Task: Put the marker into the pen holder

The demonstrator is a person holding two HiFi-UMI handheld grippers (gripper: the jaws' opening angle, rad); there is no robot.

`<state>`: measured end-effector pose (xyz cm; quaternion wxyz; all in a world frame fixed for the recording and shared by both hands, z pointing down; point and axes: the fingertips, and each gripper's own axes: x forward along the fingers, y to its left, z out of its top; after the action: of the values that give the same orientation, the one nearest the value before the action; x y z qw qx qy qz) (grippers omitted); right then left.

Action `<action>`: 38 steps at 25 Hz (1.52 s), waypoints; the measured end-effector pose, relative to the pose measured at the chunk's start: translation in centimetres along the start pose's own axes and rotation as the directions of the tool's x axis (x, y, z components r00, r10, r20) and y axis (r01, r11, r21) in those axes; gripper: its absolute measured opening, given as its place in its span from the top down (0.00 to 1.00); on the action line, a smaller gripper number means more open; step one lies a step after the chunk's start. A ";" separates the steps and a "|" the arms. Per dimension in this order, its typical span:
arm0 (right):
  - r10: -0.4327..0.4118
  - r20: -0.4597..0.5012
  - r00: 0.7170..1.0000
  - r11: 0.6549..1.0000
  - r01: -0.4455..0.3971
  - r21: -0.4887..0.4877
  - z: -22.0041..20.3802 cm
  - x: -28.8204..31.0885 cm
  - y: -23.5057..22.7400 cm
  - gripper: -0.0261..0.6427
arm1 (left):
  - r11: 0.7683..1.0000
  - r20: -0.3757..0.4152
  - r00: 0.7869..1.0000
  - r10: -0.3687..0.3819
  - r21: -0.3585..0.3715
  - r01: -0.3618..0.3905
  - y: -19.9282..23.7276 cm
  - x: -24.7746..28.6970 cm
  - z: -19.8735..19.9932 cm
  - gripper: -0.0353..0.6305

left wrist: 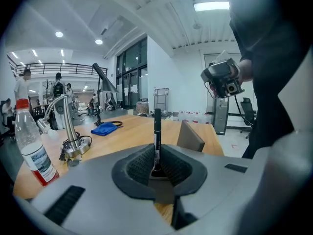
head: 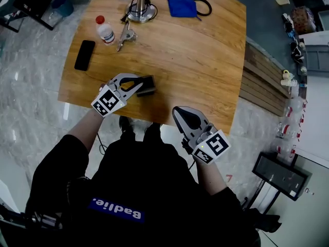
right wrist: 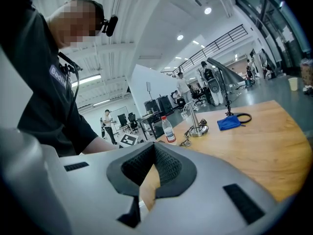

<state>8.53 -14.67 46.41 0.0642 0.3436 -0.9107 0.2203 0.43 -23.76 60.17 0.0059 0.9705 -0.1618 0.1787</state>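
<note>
The big wooden table (head: 195, 60) is filling the middle of the head view. The person in a black shirt (head: 149, 189) is standing at its near edge and is holding one gripper in each hand.

The left gripper (head: 138, 85) is reaching over the near part of the table. Its jaws are squeezing tight on the black marker (left wrist: 157, 136). In the left gripper view the marker is sticking straight up from between the dark pads. The right gripper (head: 181, 113) is hanging at the near edge of the table, well apart from the left one. Its jaws are pressed together, and nothing is sitting between them.

The dark pen holder (head: 147, 85) is sitting on the table right at the tip of the left gripper. In the left gripper view the holder (left wrist: 190, 137) is showing just behind the marker and a bit to the right, so the marker is not inside it.

Far back on the table, a blue cloth (head: 182, 6) is lying beside a shiny metal stand (head: 140, 9). A clear bottle with a red cap (head: 105, 31) is standing near the left side. A black phone (head: 85, 55) is lying flat near the left edge.
</note>
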 end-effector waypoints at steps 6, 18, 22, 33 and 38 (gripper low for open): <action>-0.007 -0.007 1.000 1.000 0.007 0.005 -0.4 0.1 0.3 0.95 | 1.000 -0.031 0.999 -0.009 -0.004 0.008 0.1 0.3 -1.3 0.88; -0.014 -0.001 1.000 1.000 0.014 0.013 -0.4 0.7 0.8 0.95 | 0.999 -0.111 0.993 -0.050 0.007 0.051 0.0 0.5 -2.6 0.88; -0.015 0.008 1.000 1.000 0.015 0.005 0.0 0.7 1.0 0.95 | 0.999 -0.103 0.993 -0.053 0.002 0.054 0.0 0.3 -2.4 0.88; -0.041 0.071 0.997 0.998 0.044 -0.045 1.4 0.6 4.6 0.95 | 0.999 0.025 1.000 -0.019 -0.028 0.020 -0.1 -5.1 5.2 0.88; -0.004 0.098 0.995 0.998 0.010 -0.063 1.6 0.0 6.5 0.95 | 0.991 0.066 0.997 0.049 -0.125 -0.041 -2.1 -8.4 9.0 0.88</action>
<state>4.36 -11.09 42.64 0.0310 0.3551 -0.9180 0.1740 -3.19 -19.79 48.90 0.0563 0.9699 -0.1946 0.1349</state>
